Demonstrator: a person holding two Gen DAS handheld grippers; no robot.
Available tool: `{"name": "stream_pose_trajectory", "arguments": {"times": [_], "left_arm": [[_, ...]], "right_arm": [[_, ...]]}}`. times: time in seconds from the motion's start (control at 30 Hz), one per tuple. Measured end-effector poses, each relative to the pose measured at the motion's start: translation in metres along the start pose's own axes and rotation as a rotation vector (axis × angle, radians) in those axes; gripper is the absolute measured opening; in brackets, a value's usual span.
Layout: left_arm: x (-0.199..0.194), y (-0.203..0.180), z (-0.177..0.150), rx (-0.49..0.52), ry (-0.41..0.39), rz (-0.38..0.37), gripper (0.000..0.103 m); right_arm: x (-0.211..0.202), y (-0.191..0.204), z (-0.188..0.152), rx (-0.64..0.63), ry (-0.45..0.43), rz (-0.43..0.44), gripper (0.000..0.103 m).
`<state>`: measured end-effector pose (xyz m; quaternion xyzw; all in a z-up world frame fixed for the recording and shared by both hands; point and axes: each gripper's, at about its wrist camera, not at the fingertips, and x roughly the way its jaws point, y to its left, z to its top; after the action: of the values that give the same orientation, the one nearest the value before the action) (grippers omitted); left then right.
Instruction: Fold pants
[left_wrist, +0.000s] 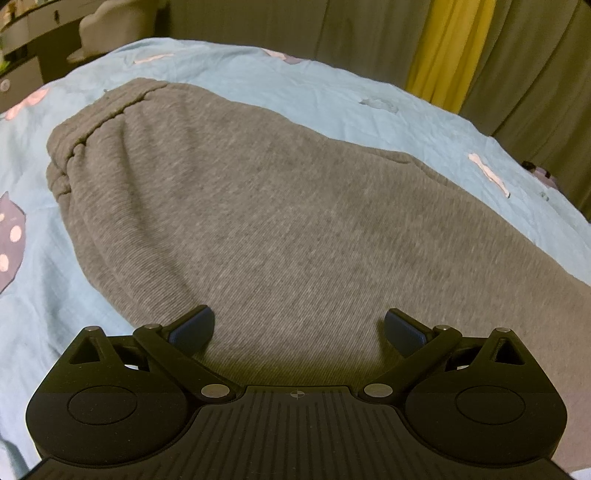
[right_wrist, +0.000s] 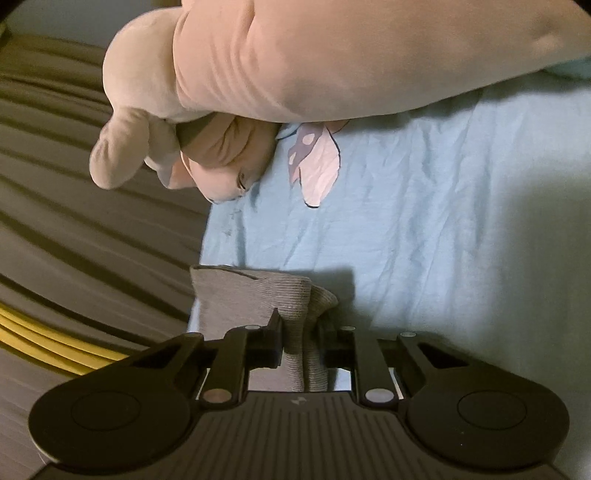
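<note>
We're early on, by the look of it: the grey ribbed-knit pants lie spread on the light blue printed bedsheet, no fold visible. Our left tool hangs spread wide above them; our right tool pinches a bunched hem. A pink plush toy blocks the far side, so we can't see the rest.
</note>
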<state>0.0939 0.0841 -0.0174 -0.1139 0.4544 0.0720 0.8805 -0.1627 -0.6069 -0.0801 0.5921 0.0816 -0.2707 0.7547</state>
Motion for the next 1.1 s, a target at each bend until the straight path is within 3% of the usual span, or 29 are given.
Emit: {"name": "stream_pose_trajectory", "arguments": {"times": [0.2, 0.37, 0.5, 0.63, 0.73, 0.83, 0.97, 1.03, 1.1], "left_arm": [[0.001, -0.003, -0.001, 0.008, 0.000, 0.008, 0.103], [-0.001, 0.001, 0.000, -0.016, -0.005, -0.010, 0.103], [-0.002, 0.004, 0.001, -0.039, -0.007, -0.024, 0.103], [-0.003, 0.005, 0.001, -0.043, -0.008, -0.029, 0.103], [-0.003, 0.007, 0.002, -0.054, -0.010, -0.041, 0.103], [-0.004, 0.009, 0.002, -0.067, -0.012, -0.049, 0.103], [-0.005, 0.012, 0.002, -0.087, -0.013, -0.063, 0.103], [-0.007, 0.016, 0.002, -0.108, -0.015, -0.079, 0.103], [-0.008, 0.019, 0.001, -0.123, -0.018, -0.093, 0.103]], "right_arm": [[0.004, 0.001, -0.001, -0.008, 0.017, -0.006, 0.030], [0.001, 0.009, -0.002, -0.047, 0.012, -0.036, 0.016], [-0.007, 0.019, -0.003, -0.071, -0.009, -0.005, 0.014], [-0.004, 0.049, -0.009, -0.213, -0.019, -0.110, 0.012], [-0.014, 0.105, -0.026, -0.430, -0.041, -0.037, 0.011], [-0.027, 0.183, -0.076, -0.723, -0.015, 0.144, 0.009], [-0.031, 0.244, -0.190, -1.087, 0.204, 0.395, 0.010], [-0.024, 0.243, -0.246, -1.183, 0.349, 0.445, 0.010], [-0.009, 0.227, -0.296, -1.262, 0.487, 0.411, 0.010]]}}
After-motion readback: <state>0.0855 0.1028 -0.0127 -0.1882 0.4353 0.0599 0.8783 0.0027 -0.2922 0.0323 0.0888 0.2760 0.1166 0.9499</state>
